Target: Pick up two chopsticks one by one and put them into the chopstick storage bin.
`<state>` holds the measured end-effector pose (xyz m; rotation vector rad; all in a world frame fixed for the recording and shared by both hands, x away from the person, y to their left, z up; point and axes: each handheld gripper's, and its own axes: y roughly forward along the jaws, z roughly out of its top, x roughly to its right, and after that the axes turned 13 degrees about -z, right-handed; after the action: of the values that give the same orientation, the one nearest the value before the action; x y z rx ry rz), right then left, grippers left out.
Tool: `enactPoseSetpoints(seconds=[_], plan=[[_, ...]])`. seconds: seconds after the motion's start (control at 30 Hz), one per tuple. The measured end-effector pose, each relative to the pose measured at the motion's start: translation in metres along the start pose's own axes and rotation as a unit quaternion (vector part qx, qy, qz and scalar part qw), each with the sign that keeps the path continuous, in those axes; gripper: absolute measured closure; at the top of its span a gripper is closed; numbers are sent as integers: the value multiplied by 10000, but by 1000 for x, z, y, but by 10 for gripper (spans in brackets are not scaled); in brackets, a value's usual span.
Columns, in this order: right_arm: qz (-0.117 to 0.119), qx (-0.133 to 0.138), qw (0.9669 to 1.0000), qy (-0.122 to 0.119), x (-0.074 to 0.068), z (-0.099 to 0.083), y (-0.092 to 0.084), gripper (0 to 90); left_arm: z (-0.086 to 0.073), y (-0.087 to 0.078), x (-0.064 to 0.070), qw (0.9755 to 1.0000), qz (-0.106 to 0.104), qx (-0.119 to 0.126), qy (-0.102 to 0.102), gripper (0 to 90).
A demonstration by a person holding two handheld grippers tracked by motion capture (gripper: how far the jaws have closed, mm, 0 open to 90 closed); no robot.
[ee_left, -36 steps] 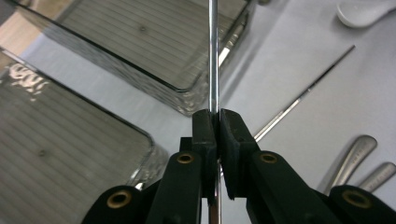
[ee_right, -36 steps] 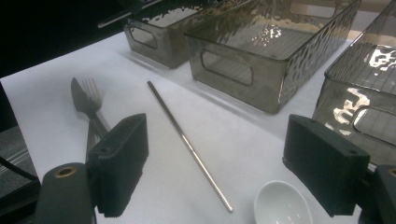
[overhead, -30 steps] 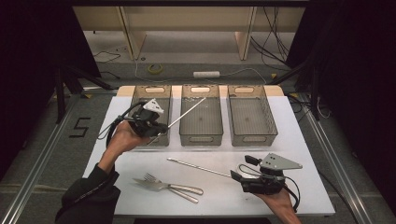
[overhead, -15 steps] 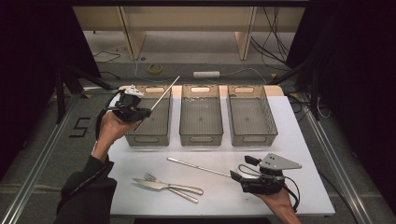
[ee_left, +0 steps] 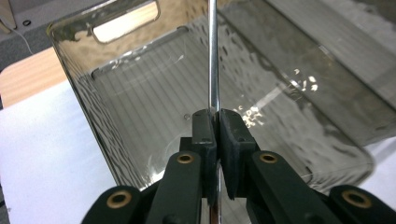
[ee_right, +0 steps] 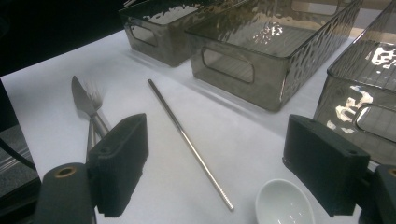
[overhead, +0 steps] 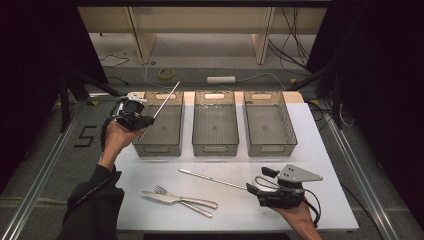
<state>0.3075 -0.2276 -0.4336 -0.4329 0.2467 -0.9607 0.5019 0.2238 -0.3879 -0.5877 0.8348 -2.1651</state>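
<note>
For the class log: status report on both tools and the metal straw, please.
Left tool shut on metal straw, over left bin. Right tool open, resting on table. Nothing blocking.

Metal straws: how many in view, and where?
2. One straw is clamped in the left gripper above the left bin; the other straw lies flat on the table, in front of the middle bin.

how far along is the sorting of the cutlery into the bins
Early on. All three bins look empty. In hand: the left gripper is shut on a metal straw above the left bin. Left: a second straw, fork and knife lie on the table; the right gripper is open.
</note>
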Motion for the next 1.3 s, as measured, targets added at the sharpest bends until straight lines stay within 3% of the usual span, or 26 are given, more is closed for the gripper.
enactPoseSetpoints(seconds=[0.47, 0.83, 0.93, 1.0, 1.13, 1.3], plan=[[0, 16, 10000, -10, 0, 0, -1, 230, -8, 10, -9, 9996, 102, -125, -242, 846], [11, -32, 10000, -16, 0, 0, 0, 231, -14, 20, -15, 9983, 62, -307, -497, 826], [18, -7, 10000, -3, 0, 0, 0, 231, -13, 21, -14, 9981, 117, -340, -504, 610], [12, -12, 10000, 1, 0, 0, 0, 231, -10, 18, -11, 9983, 200, -282, -459, 554], [16, 8, 10000, -9, 0, 0, -1, 231, -4, 13, -4, 9989, 81, -233, -410, 406], [16, 24, 10000, -8, 0, 0, -2, 231, 4, 4, 13, 9995, -211, -150, -159, 338]])
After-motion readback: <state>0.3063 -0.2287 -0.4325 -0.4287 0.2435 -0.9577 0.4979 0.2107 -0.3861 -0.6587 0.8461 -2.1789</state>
